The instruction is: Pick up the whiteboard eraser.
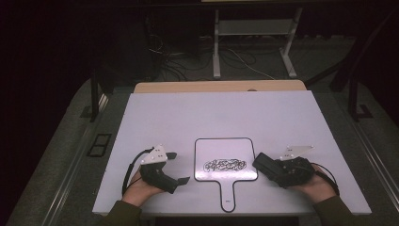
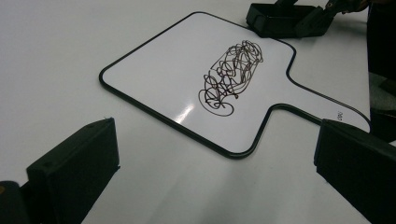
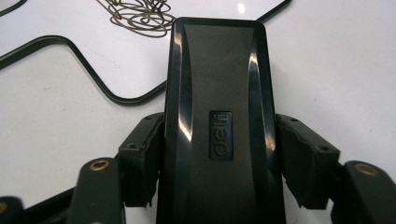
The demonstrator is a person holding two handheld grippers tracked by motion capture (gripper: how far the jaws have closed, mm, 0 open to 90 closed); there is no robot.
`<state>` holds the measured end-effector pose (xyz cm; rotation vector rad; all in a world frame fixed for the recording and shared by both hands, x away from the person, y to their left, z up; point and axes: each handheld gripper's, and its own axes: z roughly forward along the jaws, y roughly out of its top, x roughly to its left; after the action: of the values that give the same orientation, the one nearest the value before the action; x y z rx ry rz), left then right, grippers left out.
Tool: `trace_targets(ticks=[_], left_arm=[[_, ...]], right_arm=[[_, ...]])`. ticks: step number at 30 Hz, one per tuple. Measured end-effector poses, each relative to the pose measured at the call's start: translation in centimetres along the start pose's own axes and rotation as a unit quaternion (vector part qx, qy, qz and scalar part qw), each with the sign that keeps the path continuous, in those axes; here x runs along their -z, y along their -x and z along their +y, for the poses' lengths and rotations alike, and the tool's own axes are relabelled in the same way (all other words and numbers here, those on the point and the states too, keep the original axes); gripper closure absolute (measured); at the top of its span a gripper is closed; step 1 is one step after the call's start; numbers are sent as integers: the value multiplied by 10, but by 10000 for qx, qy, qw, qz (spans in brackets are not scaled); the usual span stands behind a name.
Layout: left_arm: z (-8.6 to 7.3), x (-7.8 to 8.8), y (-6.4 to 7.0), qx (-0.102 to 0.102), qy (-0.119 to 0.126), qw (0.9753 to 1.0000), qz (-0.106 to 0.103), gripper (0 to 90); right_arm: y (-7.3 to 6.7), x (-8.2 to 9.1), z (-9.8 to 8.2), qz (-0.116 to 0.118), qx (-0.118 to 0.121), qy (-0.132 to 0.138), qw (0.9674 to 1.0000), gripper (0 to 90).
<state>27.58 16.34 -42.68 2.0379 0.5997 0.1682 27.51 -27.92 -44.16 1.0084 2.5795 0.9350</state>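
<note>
The far end of the glossy black rectangular block eraser (image 3: 219, 126) with an embossed label ran out of the bottom of the right gripper view, so its full length could not be judged. The small print on the handle of the paddle-shaped white dry-erase board with a thin black rim (image 1: 226, 162) was too small to read. The right gripper (image 1: 278, 168), at 3 o'clock of the board, had its jaws closed against both long sides of the eraser, whose front end reached the board's right edge. The left gripper (image 1: 176, 167), at 9 o'clock of the board, had its jaws spread wide with nothing between them, just above the white tabletop (image 1: 221, 113). A dark tangled marker scribble (image 2: 232, 74) sat near the board's middle; the board lay flat at the table's near edge, handle pointing to 6 o'clock. The room beyond 12 o'clock was dim, with grey floor, loose cables (image 1: 188, 59) and a white metal stand (image 1: 254, 42).
</note>
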Motion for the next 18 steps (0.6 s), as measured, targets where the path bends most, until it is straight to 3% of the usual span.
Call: trace_targets(ticks=[18], left_arm=[[0,1,0,-18,-5,10000,24,0]], right_arm=[[-2,0,3,20,55,-126,9999,380]])
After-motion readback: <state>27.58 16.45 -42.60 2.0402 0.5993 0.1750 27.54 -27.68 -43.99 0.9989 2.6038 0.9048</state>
